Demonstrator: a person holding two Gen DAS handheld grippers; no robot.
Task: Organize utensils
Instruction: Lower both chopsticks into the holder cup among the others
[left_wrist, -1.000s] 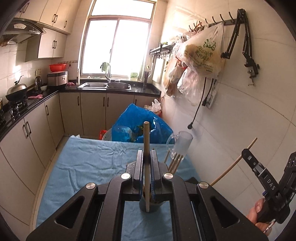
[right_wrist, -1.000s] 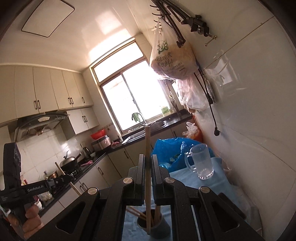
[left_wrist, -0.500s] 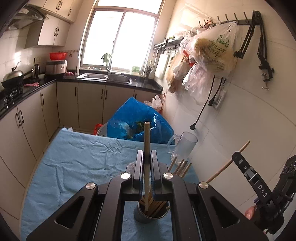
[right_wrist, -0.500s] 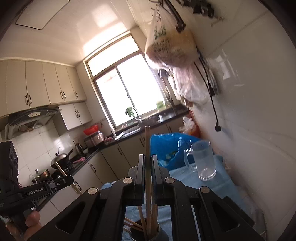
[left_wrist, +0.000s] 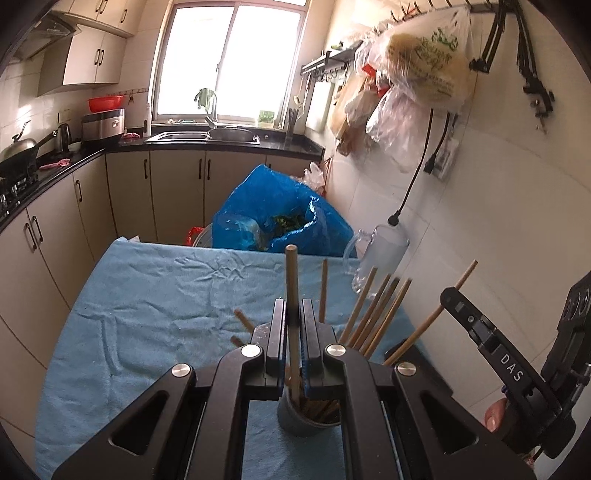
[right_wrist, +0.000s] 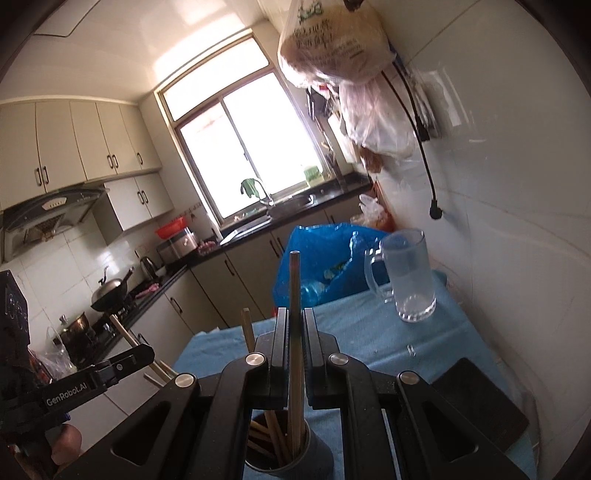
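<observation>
A: How far along are we?

B: Well on, I'd judge. The cup (left_wrist: 308, 415) on the blue cloth (left_wrist: 155, 306) already holds a bunch of chopsticks (left_wrist: 376, 314), fanned out toward the wall side.

A: And the two grippers?

B: Each is clamped on one chopstick. The left gripper (left_wrist: 293, 354) pinches its stick (left_wrist: 291, 288) upright, the lower end reaching down to the cup's mouth. The right gripper (right_wrist: 294, 360) does the same with its own stick (right_wrist: 294, 314); in the right wrist view its tip sits inside the cup (right_wrist: 291, 458) among the others.

A: So both are over the same cup?

B: Yes, side by side. From the left view the right gripper shows at the right edge with its stick slanting up toward the wall.

A: What's left?

B: Letting both go, I think. I see no loose chopsticks on the cloth, only a glass mug (right_wrist: 408, 277) by the wall and a dark flat thing (right_wrist: 484, 402) nearer. The cloth under the grippers is hidden, so I can't rule out more.
</observation>
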